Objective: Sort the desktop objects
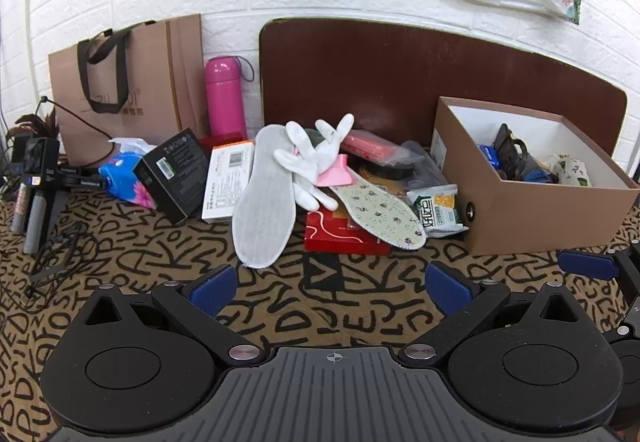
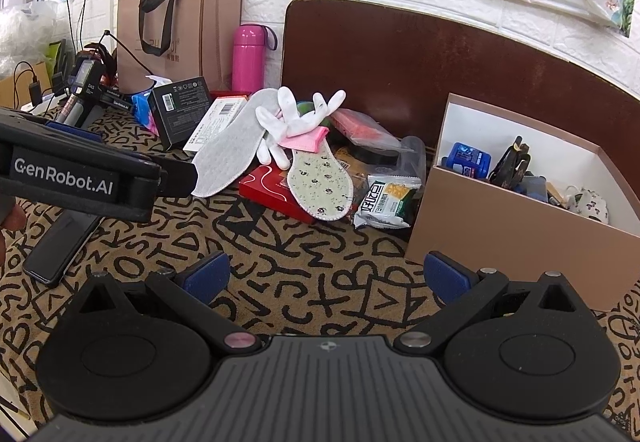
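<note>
The left claw (image 1: 332, 290) stands wide and holds nothing; the right claw (image 2: 328, 276) is also wide and empty. Both hover over the tabletop (image 1: 160, 262) with the letter-pattern cloth. Ahead of the right claw and to its right stands the brown cardboard box (image 2: 500, 226), open on top. Inside it lie a blue packet (image 2: 468, 160), a dark tangled item that cannot be named, and a small flowered pouch (image 2: 590, 204). Straight ahead of both claws the pile waits outside the box: a grey insole (image 1: 264, 198), white gloves (image 1: 316, 154), a flowered insole (image 1: 380, 214), a red flat box (image 1: 340, 238) and a snack packet (image 1: 438, 210). Far ahead to the left a paper bag (image 1: 132, 82) stands against the wall.
</note>
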Demonstrator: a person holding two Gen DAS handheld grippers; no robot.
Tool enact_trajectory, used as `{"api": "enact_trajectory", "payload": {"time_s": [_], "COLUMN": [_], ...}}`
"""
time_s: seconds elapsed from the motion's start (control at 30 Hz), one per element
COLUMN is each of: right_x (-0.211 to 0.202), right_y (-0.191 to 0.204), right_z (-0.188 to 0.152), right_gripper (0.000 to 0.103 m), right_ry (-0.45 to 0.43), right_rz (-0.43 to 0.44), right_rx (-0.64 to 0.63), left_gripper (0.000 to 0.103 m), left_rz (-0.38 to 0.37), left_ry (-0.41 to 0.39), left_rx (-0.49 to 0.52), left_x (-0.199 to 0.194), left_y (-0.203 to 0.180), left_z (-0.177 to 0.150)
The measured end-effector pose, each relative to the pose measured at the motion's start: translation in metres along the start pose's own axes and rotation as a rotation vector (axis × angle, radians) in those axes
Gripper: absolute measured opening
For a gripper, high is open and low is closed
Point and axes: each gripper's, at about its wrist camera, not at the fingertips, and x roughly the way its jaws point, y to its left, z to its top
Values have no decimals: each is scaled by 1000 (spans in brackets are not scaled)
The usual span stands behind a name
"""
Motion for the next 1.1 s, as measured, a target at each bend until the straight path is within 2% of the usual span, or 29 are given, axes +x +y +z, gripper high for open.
{"api": "enact_trajectory", "payload": {"time_s": [0.73,1.1], "right_x": [51,95], "right_y": [5,14], "right_z": [25,53], "right_gripper": [102,102], "right_ry": [32,-14], "right_rz": [42,143], "right_rx": [-32,-75], "left_gripper": [103,102], "left_rz": [-20,-11], "left_ry": [38,43], "left_rx": [-47,-105], "left_x": [45,86], "left_y": [36,76], "left_z": [17,38]}}
